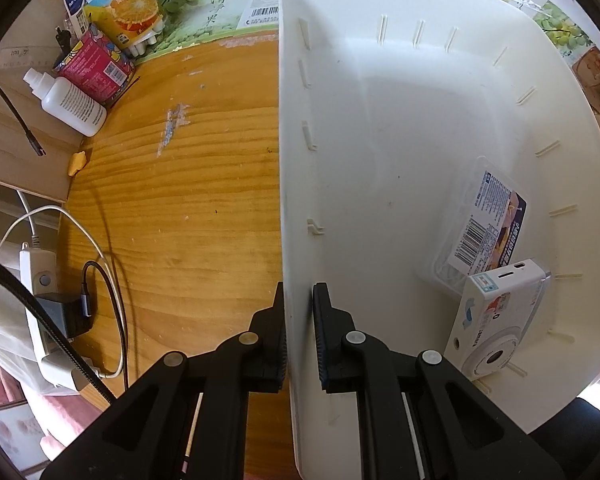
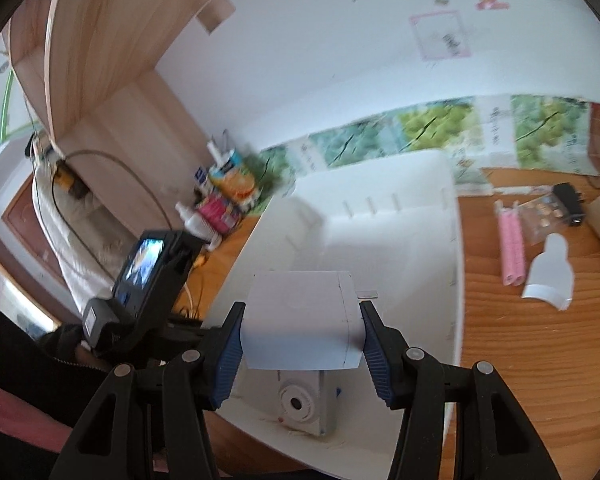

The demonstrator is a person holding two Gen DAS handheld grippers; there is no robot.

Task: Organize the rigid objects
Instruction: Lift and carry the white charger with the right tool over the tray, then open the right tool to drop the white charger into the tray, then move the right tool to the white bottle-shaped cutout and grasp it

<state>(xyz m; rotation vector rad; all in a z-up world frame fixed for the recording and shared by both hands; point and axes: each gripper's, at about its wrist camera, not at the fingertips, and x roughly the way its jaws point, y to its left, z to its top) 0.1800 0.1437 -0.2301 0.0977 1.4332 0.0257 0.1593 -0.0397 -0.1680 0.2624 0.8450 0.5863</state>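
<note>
Straddling white bin (image 1: 400, 128) wall, left tongs (image 1: 299, 336) pinching it. Right tongs (image 2: 302, 344) gripping white box (image 2: 300, 320) over bin; only left wrist view showing barcode-labelled case (image 1: 484, 232) beside camera (image 1: 496, 320).

The left hand-held gripper (image 1: 300, 320) stands with one finger on each side of the white bin's (image 1: 400, 120) side wall, the outer finger flat against the wall, the inner finger (image 1: 324, 336) a sliver off it or just touching; the narrow gap makes that hard to judge. The right hand-held gripper (image 2: 302, 332) is held above the bin, its blue-padded fingers (image 2: 228, 356) pressed to both sides of a white box (image 2: 300, 320). In the right wrist view the person's dark-sleeved left arm (image 2: 28, 360) reaches in from the lower left
</note>
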